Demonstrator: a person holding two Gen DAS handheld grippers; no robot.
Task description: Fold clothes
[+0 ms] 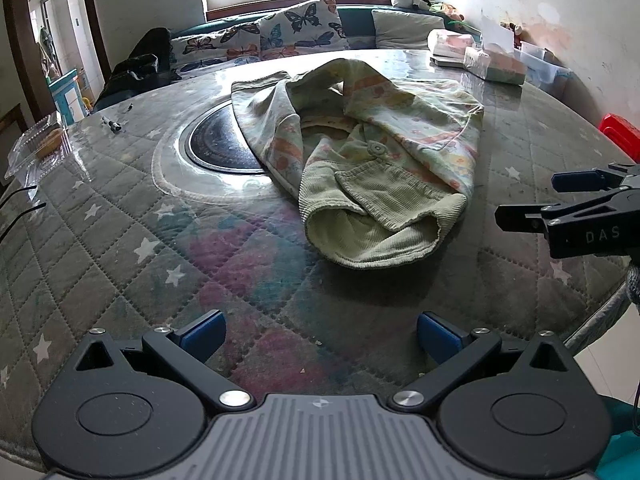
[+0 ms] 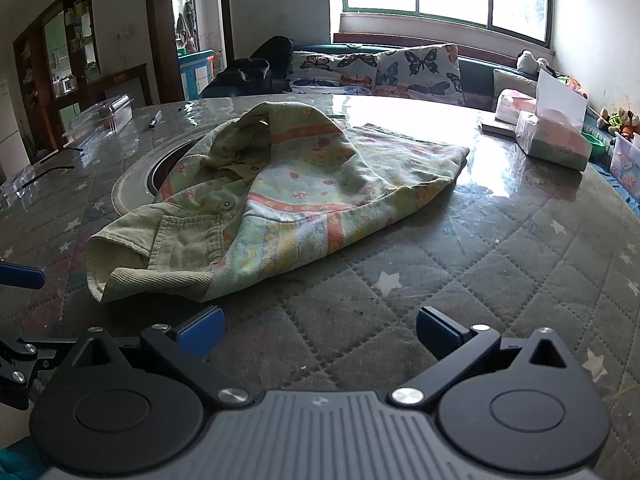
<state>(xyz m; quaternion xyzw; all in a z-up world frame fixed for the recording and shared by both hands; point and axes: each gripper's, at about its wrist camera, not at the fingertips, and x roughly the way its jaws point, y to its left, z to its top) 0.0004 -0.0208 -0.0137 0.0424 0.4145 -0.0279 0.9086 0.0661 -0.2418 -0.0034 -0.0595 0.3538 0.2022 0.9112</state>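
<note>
Your left tool (image 1: 320, 338) hangs low over the quilted tabletop (image 1: 120, 248) with its blue fingers spread wide and nothing between them; your right tool (image 2: 320, 330) is just as wide and empty. The garment (image 1: 372, 148) lies crumpled mid-tabletop, partly covering the dark round inset (image 1: 218, 146), its corduroy end toward you. A tissue box (image 2: 554, 140) sits near the far right edge, possibly open.

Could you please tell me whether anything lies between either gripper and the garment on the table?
Nothing visible does. Only bare quilted table cover separates the open left gripper and open right gripper from the pale green patterned garment. The tissue box sits off to the side.
</note>
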